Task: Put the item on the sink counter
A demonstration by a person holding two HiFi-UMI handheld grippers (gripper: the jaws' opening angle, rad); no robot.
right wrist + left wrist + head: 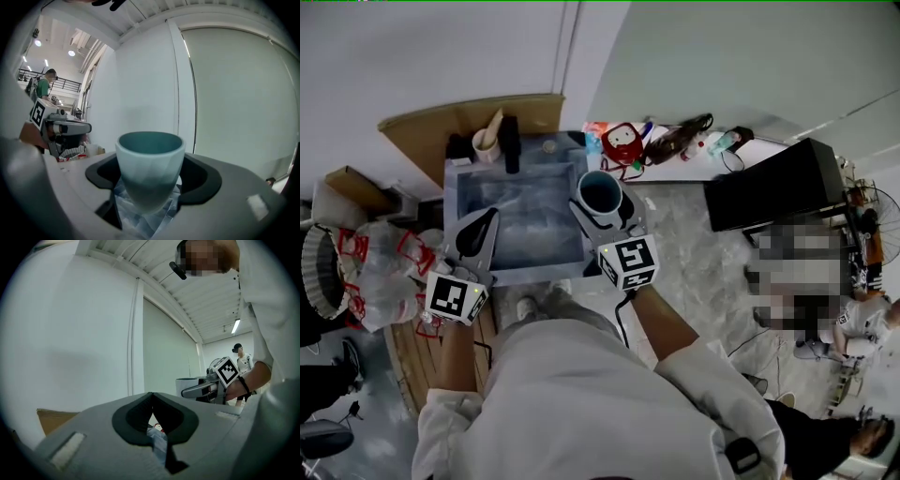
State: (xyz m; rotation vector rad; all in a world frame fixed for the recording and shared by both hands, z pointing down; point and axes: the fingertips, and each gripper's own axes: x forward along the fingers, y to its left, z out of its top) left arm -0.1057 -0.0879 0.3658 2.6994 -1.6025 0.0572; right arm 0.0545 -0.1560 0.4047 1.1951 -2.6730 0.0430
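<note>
Right gripper: the jaws are clamped on the cup, with one dark pad against each side of its wall. The cup is teal, upright and mouth up. The right gripper view shows its lower body seated between the pads and its rim standing above them.

Cup location: in the head view the cup is held over the right rim of the sink, towards the rear right corner. It is carried by the jaws and is not set down on the sink counter.

Left gripper: the jaws are closed tip against tip, with nothing between them. The left gripper view shows the tips meeting and only a narrow gap lower down. This gripper sits over the front left part of the sink, well apart from the cup.

Each gripper carries a marker cube: right, left. Both cubes are near the front edge of the sink.

Rear ledge of the sink counter, left to right:
- a beige pot with a stick standing in it
- a black upright object just beside the pot
- a small round item, too small to identify

Surroundings: a cardboard sheet stands behind the sink. A white table at the right bears a red object. Plastic bags with red print lie at the left
</note>
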